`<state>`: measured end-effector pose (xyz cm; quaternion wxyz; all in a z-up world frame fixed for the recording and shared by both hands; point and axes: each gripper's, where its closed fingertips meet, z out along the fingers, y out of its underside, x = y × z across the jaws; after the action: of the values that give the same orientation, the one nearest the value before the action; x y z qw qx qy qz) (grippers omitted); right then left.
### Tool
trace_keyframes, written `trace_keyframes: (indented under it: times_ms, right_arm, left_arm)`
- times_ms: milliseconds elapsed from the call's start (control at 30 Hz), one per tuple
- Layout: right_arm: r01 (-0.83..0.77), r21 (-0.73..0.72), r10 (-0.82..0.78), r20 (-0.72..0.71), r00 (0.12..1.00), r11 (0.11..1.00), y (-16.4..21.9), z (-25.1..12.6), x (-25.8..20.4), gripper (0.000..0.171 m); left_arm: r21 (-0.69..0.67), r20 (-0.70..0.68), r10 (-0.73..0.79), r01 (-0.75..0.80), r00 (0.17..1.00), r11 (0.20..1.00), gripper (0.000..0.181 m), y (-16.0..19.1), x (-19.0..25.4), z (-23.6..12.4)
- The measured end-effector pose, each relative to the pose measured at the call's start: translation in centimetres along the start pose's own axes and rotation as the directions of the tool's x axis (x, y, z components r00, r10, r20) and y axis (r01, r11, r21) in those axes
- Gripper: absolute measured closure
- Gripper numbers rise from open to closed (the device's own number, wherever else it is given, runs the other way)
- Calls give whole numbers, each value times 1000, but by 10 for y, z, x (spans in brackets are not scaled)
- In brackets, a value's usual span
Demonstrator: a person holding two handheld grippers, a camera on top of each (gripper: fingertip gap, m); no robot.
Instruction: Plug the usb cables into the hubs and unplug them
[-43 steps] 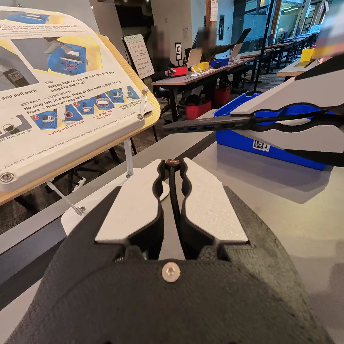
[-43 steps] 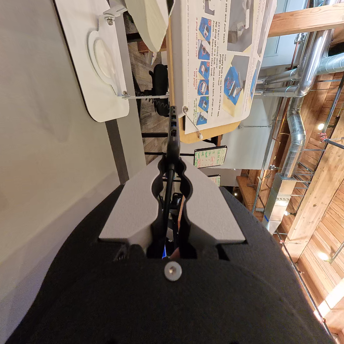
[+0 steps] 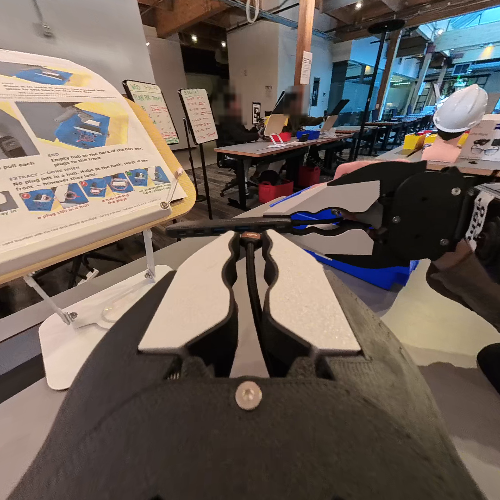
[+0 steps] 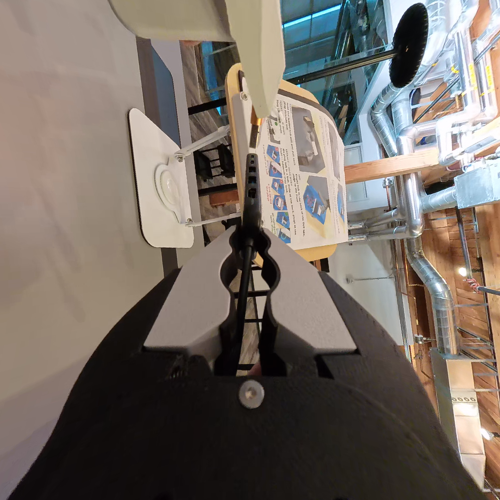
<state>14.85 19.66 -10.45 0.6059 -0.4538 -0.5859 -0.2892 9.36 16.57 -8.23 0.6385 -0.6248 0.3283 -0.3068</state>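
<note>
A: Left claw (image 3: 250, 238) is clenched on the USB cable (image 3: 253, 273), right behind the copper-collared plug (image 3: 250, 236). The black braided cord runs back between the two white fingers (image 3: 194, 292).

B: And the hub?

A: Right claw (image 4: 247, 235) is clamped on the USB hub (image 4: 251, 189) at its cord end. The hub is dark and slim, held in the air above the grey worktop (image 3: 405, 327), with its port row facing our left claw.

B: Is the plug seated?

A: No. From the right wrist view we see the plug (image 4: 254, 132) just beyond the hub's far end, with a small gap between them. In the left wrist view its tip sits right at the port row, so we can't judge contact from there.

B: What's around it?

A: A blue bin (image 3: 378, 276) sits on the worktop behind the right claw (image 3: 292, 224). To the left there's an instruction sheet (image 3: 81, 162) on a tilted wooden board, carried by a white stand (image 3: 67, 349). The stand's base is on the worktop edge.
</note>
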Motion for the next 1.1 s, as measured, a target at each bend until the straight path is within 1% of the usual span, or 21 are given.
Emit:
trace_keyframes:
  times_ms: [100,233,500,1100]
  right_arm:
    - [6,5,-6,-2,1000,1000,1,0,-1,162]
    - [12,6,-12,3,1000,1000,1,2,-5,162]
    - [3,7,-3,13,1000,1000,4,4,-11,163]
    - [17,4,-17,22,1000,1000,1,3,-11,163]
  left_arm:
    - [-11,11,-13,13,1000,1000,166,3,-3,1]
    - [-22,-26,-47,46,999,999,166,5,0,2]
    - [-34,-54,-51,49,997,998,166,1,0,1]
    - [-31,-50,-43,42,998,999,166,-1,-1,0]
